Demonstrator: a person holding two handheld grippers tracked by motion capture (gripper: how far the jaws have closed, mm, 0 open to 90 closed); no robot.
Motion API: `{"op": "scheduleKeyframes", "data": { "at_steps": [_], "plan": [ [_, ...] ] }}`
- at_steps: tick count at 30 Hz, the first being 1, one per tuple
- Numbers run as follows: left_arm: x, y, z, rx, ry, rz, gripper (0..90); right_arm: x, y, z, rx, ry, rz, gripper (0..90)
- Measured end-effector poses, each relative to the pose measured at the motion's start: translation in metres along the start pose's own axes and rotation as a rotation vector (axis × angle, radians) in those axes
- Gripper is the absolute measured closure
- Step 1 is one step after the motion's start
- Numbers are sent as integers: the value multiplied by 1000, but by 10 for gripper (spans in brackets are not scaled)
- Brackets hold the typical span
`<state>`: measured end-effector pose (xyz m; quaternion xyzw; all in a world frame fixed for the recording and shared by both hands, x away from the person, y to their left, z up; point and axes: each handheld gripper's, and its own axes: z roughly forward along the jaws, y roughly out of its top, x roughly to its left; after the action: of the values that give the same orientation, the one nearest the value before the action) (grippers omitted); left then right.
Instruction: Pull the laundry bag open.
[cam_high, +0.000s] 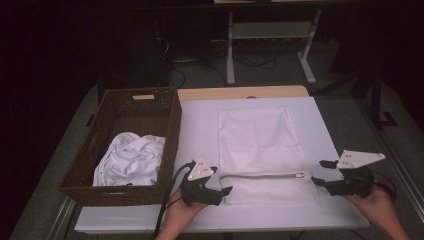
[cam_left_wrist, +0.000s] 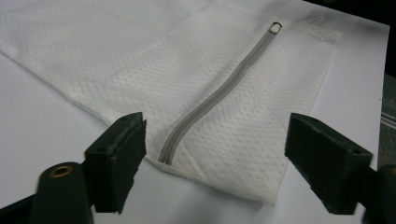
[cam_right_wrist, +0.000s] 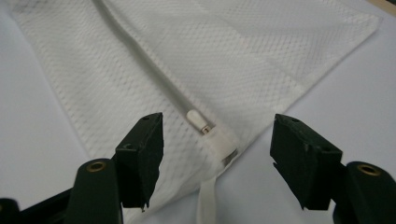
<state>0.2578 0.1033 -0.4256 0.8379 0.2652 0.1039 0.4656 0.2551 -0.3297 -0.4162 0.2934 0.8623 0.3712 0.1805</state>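
Note:
A white mesh laundry bag (cam_high: 257, 150) lies flat on the white table, its zipper (cam_high: 262, 175) running across near the front edge. My left gripper (cam_high: 223, 181) is open at the bag's left end, its jaws either side of the zipper's closed end (cam_left_wrist: 164, 156). At the bag's right end my right gripper (cam_high: 320, 172) is open, and its view has the zipper pull (cam_right_wrist: 198, 120) and a fabric tab (cam_right_wrist: 223, 143) between its jaws. Neither gripper touches the bag. A crumpled white garment (cam_high: 131, 157) lies in a brown wicker basket (cam_high: 170, 131) on the left.
The basket stands close to my left gripper along the table's left side. Bare white tabletop (cam_high: 200, 125) lies between basket and bag. A wooden strip (cam_high: 240, 92) edges the table's far side. Beyond it stands a white frame (cam_high: 270, 30) on a dark floor.

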Motion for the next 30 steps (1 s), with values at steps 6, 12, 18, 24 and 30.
{"op": "scheduleKeyframes", "data": {
  "at_steps": [6, 12, 18, 24, 30],
  "plan": [
    [-5, 8, 10, 19, -19, 3, 219, 22, -17, -14, 1, -17, 7, 289],
    [-9, 17, 21, 30, -28, 12, 208, 32, -37, -26, 25, -39, 26, 285],
    [-12, 22, 30, 40, -47, 19, 208, 41, -46, -35, 36, -47, 37, 285],
    [-18, 26, 37, 46, -65, 31, 205, 56, -55, -45, 36, -36, 49, 285],
    [-26, 31, 50, 60, -99, 49, 206, 71, -49, -43, 22, 10, 44, 279]
  ]
}}
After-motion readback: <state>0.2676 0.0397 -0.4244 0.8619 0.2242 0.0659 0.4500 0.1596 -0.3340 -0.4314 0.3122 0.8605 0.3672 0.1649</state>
